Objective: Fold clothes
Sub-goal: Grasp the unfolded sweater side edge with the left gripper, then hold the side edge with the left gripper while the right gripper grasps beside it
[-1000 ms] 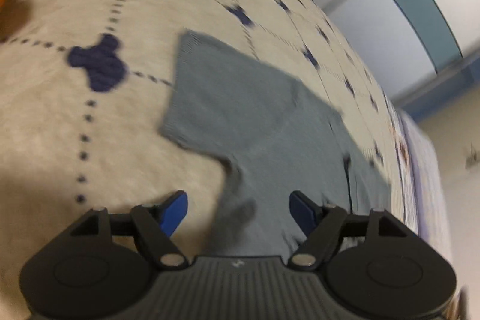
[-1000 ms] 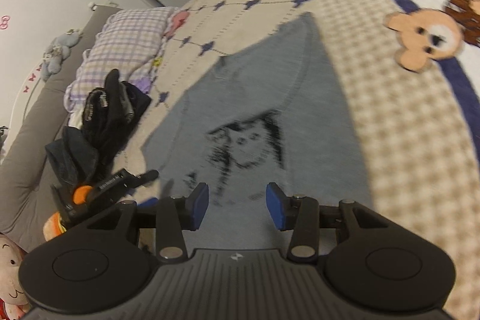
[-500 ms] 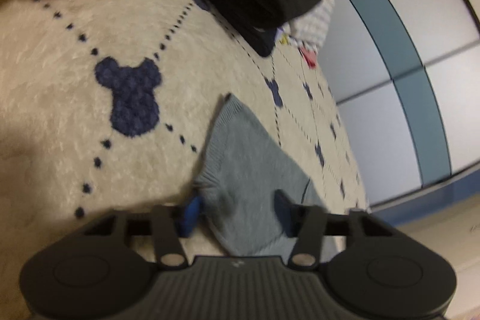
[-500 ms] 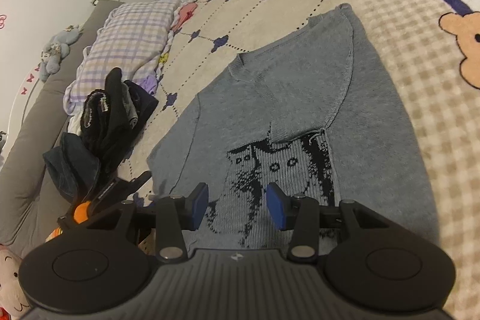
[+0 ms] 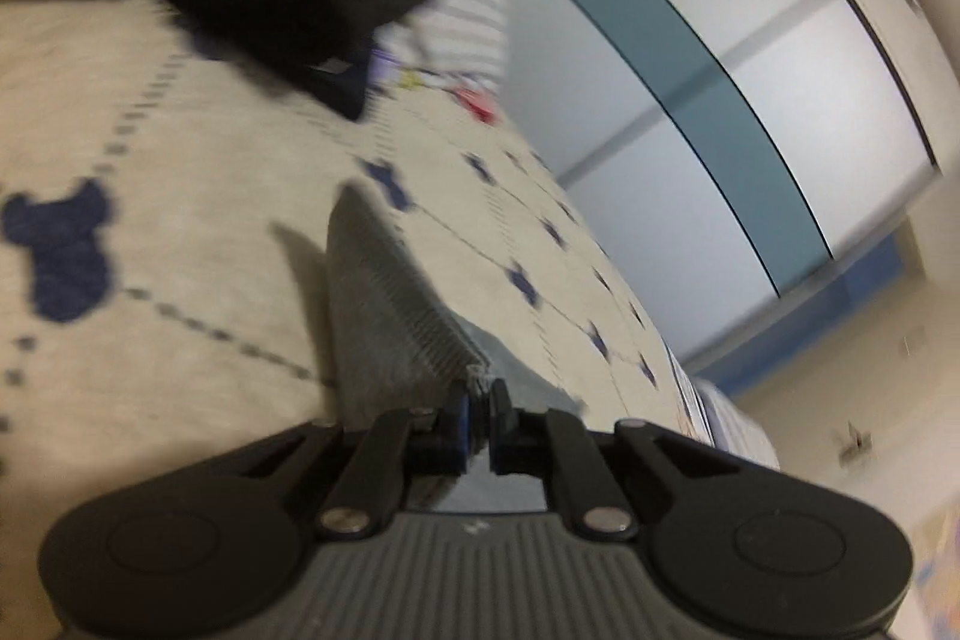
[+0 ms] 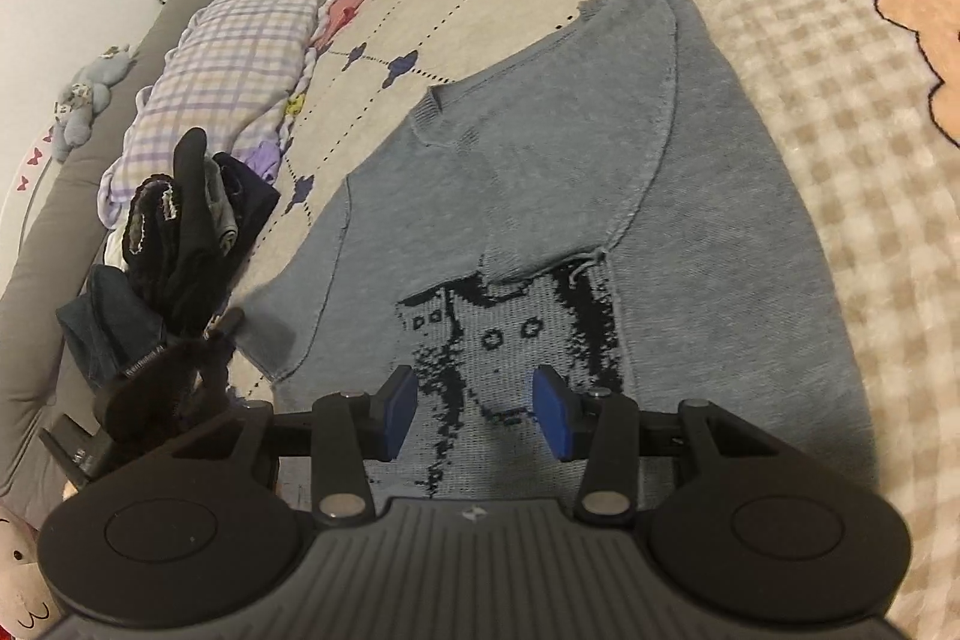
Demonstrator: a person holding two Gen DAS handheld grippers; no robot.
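Since the earlier frame the left hand-held gripper (image 5: 477, 412) has snapped from wide to pinching the sleeve cuff of the grey knit sweater (image 6: 600, 196), which lies flat on the bedspread (image 6: 810, 58), right sleeve already folded across the chest. Judged step: lifting this left sleeve inward to match. Right hand-held gripper (image 6: 474, 409) hovers spread and empty over the cat motif. Dark clothes pile (image 6: 174, 232) sits near left, clear of the fold
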